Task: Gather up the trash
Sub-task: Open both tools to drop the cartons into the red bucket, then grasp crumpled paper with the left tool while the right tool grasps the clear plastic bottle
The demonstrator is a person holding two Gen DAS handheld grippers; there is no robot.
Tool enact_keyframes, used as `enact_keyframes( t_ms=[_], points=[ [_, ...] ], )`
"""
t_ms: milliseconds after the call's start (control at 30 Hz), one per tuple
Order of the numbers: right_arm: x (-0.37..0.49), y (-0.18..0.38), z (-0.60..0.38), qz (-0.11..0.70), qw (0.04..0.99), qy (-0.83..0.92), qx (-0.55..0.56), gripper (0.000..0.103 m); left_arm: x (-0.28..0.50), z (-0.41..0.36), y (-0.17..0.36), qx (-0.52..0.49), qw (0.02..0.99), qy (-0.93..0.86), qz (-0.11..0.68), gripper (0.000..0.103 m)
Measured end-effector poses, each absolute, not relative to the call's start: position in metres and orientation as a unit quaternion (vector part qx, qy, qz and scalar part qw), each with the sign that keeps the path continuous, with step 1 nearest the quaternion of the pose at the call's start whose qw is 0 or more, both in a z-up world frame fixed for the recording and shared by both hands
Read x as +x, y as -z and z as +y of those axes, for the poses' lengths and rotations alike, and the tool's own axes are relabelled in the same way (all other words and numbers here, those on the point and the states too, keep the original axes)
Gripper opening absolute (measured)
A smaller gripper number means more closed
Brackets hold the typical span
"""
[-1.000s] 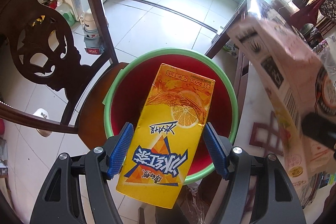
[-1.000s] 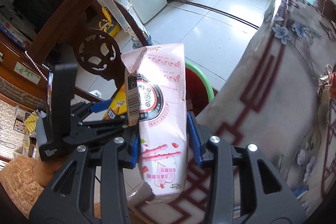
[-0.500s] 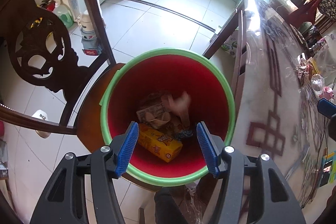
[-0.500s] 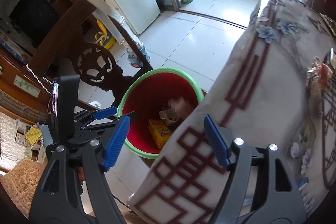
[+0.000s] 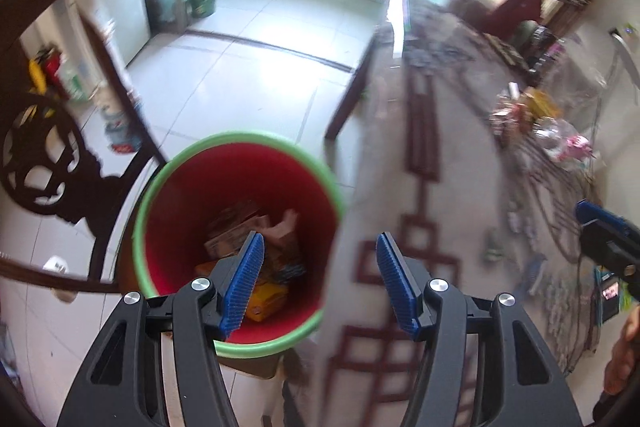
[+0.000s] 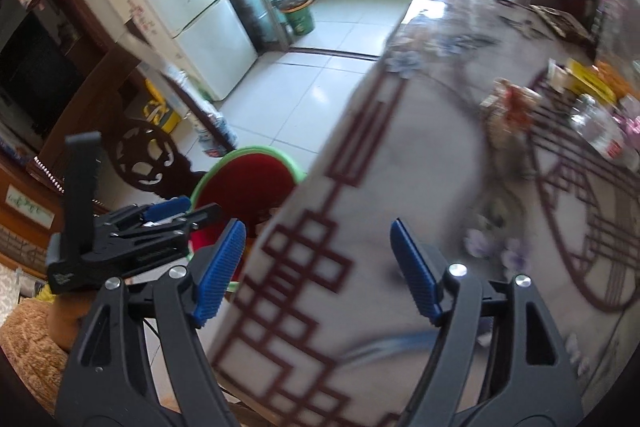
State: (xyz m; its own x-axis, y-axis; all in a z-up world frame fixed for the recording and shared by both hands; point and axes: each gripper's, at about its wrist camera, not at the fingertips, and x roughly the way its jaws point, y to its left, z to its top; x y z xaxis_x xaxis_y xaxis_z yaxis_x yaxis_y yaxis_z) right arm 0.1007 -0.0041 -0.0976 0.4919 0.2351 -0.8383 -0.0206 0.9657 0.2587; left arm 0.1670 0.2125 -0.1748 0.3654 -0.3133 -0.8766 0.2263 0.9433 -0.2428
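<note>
A red bin with a green rim (image 5: 160, 183) stands beside the table and holds a yellow drink carton (image 5: 266, 301) and crumpled wrappers (image 5: 248, 223). My left gripper (image 5: 320, 285) is open and empty, over the bin's right edge and the table's corner. My right gripper (image 6: 316, 269) is open and empty above the table's near edge; the bin (image 6: 240, 179) lies to its left. More wrappers and packets (image 5: 536, 123) lie in a pile on the table, also in the right wrist view (image 6: 520, 107). Both views are motion-blurred.
A table with a patterned cloth (image 6: 400, 167) fills the right. A carved dark wooden chair (image 5: 44, 155) stands left of the bin. A clear plastic bottle (image 6: 600, 135) lies on the table. A white fridge (image 6: 180, 7) and a green bucket (image 6: 298, 13) stand across the tiled floor.
Both grippers opened and dropped the yellow carton and the pink packet into the bin. Since then both have swung right, toward the table.
</note>
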Motion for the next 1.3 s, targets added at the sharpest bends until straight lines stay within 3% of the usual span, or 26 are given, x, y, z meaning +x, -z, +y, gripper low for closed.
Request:
enact_keyframes(
  t_ms=[400,667,900,967,1300],
  points=[
    [0.029,0.106,-0.123,0.503,0.854,0.020,0.135,0.073,0.132,0.117,0.146,-0.046,0.813,0.259,0.520,0.064],
    [0.028,0.103,-0.235,0.491,0.861,0.041,0.126,0.073,0.112,0.055,0.134,-0.055,0.818,0.251,0.514,0.068],
    [0.070,0.094,-0.316,0.479,0.875,0.008,0.066,0.073,0.093,0.013,0.127,-0.060,0.832,0.221,0.505,0.068],
    [0.095,0.094,-0.328,0.486,0.873,-0.020,0.038,0.083,0.089,0.008,0.127,-0.063,0.833,0.211,0.507,0.068],
    [0.204,0.156,-0.323,0.556,0.808,-0.102,-0.163,0.084,0.089,-0.020,0.116,-0.052,0.846,0.175,0.501,0.068]
  ],
)
